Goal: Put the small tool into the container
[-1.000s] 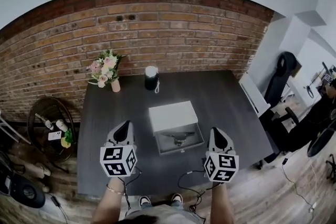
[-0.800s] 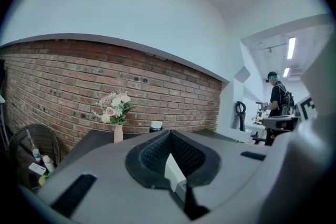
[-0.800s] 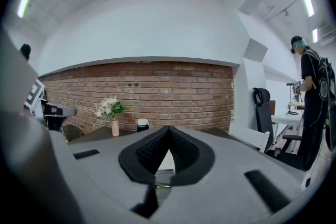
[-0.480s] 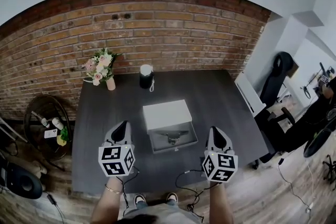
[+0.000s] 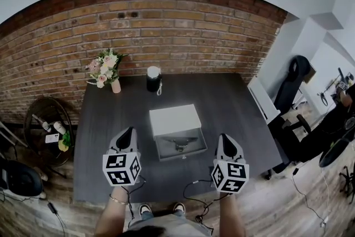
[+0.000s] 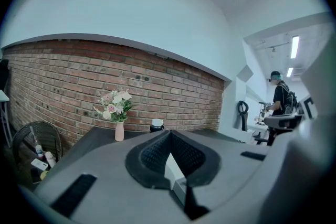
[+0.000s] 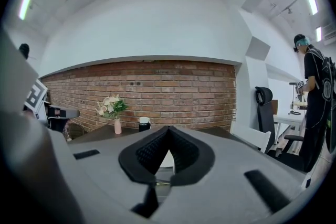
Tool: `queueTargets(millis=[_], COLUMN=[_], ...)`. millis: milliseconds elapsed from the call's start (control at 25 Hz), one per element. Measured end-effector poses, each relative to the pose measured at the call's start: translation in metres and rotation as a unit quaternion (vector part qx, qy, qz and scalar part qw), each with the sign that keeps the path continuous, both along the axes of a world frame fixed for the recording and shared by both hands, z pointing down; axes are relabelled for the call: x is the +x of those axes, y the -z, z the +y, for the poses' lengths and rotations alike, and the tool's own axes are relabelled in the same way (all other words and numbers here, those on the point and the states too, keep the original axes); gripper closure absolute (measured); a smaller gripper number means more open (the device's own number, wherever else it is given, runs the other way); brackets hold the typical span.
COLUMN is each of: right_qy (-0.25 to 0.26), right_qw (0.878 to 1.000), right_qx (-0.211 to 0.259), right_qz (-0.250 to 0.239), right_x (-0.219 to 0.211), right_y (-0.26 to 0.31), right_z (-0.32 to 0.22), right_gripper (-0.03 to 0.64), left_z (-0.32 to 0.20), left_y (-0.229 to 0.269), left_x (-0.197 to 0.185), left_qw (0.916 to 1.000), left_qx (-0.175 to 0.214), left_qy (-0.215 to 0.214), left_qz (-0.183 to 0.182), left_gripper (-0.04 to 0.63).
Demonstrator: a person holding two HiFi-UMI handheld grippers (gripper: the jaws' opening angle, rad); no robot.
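Head view: the small tool (image 5: pixel 179 144) is seen lying inside the container (image 5: pixel 173 119) mid-surface, is judged light, stiff, best pinched mid-body, and the left tongs (image 5: pixel 128 131) and right tongs (image 5: pixel 224 137) are pressed together, empty.

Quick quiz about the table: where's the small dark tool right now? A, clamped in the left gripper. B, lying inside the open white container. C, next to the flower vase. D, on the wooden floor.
B: the head view shows the small tool lying inside the open container, while the left gripper and right gripper are shut on nothing, one on each side of it.
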State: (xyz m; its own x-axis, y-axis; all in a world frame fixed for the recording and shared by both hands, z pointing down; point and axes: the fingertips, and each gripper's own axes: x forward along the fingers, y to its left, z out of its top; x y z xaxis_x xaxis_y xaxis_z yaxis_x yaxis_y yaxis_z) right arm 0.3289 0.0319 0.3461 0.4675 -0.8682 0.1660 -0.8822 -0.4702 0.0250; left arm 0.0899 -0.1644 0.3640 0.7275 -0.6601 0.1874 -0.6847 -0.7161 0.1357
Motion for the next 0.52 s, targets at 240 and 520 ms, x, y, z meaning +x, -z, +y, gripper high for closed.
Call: queueTargets(millis=[240,520], right_qy=[0.004,0.002], right_qw=[1.0,1.0], right_qx=[-0.001,-0.003], right_qz=[-0.001,-0.002], right_x=[-0.0032,-0.0055], right_y=[-0.0006,-0.0044], right_z=[-0.0023,-0.0009], right_gripper=[0.615,0.615], left_z=[0.0,0.002], left_y=[-0.0021,-0.0071], left_x=[0.0013,-0.0001], left_qw=[1.0,1.0], left_qx=[-0.003,-0.006], left_qy=[0.0,0.0], left_qz=[0.001,0.001], left_gripper=[0.6,0.6])
